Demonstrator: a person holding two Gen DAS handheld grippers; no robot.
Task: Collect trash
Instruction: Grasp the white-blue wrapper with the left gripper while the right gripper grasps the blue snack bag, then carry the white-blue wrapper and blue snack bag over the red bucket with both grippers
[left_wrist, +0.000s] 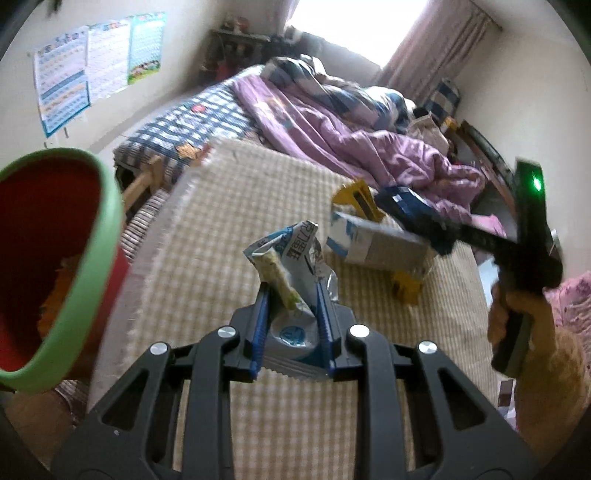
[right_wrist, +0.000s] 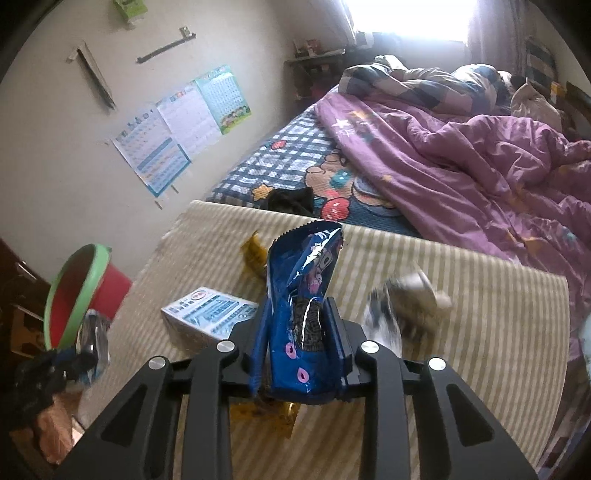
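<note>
Your left tool (left_wrist: 291, 295) is pinching a crumpled white-and-blue snack wrapper (left_wrist: 295, 254) btwn its blue fingers (left_wrist: 261, 321); the wrapper sticks up above the checked beige surface (left_wrist: 229, 206), w/ a green-beige bit showing at its torn side. The red bin w/ green rim (left_wrist: 92, 258) sits just left of that tool, mouth tilted toward the cam, some orange scraps inside.

Your right tool (right_wrist: 299, 314) is clamped on a blue cookie wrapper (right_wrist: 306, 280), held upright, torn top edge up, a dark sandwich cookie printed on its front. From the left cam you see the right tool (left_wrist: 436, 229) over the far-right part of the surface, wrapper (left_wrist: 402, 199) in its grip, your right hand (left_wrist: 517, 314) on the handle.

Still on the surface: a white-and-blue carton (right_wrist: 207, 315) lying flat near the middle, a yellow wrapper (right_wrist: 255, 256) behind it, and yellow scraps (right_wrist: 284, 417) under the right tool. A blurred grey-white item (right_wrist: 402, 306) is to the right of the blue wrapper; can't tell what it is. Bin (right_wrist: 74, 295) is at the surface's left edge, well apart from the right tool. A bed w/ purple quilt (right_wrist: 461, 166) lies beyond.
</note>
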